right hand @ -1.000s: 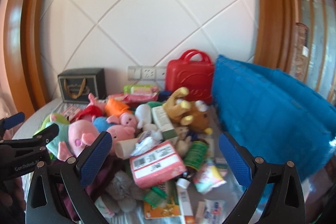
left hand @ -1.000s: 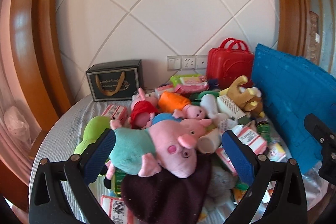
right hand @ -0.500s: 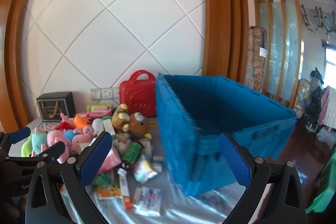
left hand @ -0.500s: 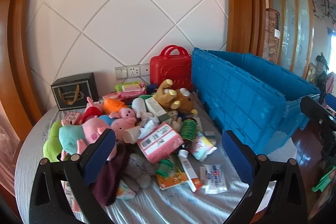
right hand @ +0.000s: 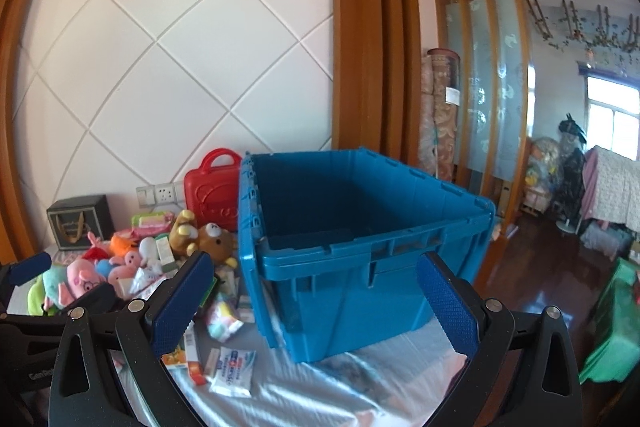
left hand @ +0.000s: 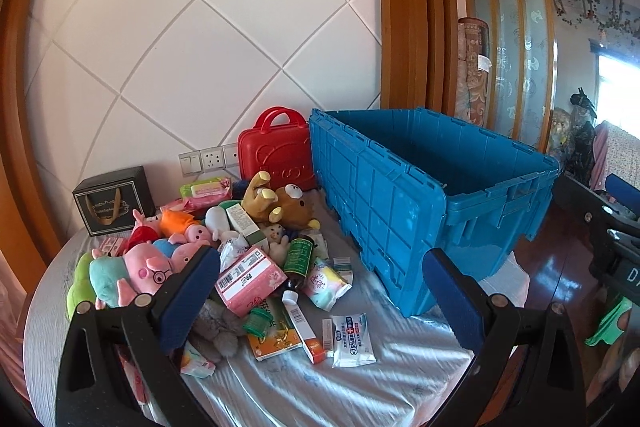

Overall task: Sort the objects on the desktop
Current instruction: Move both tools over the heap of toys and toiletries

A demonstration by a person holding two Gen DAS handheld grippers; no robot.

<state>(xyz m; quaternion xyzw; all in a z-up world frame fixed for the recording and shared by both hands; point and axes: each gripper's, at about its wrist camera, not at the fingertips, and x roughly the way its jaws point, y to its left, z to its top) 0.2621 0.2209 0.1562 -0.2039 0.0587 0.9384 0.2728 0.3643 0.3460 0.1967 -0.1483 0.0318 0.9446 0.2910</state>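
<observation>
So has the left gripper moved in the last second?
Yes. The left gripper pulled back and away from the toy pile, which looks smaller, and the blue crate came into view.

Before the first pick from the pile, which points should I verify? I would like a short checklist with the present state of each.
1. Left claw open and holding nothing: ok.
2. Right claw open and holding nothing: ok.
3. Blue crate open at the top, no lid in the way: ok.
4. Crate interior free of items: cannot tell, its floor is only partly in view.
5. An easy first item lies apart from the pile: ok, the white wipes packet lies flat on the cloth near the front.
6. Crate stands fully on the table: cannot tell, its far end is hidden.
</observation>
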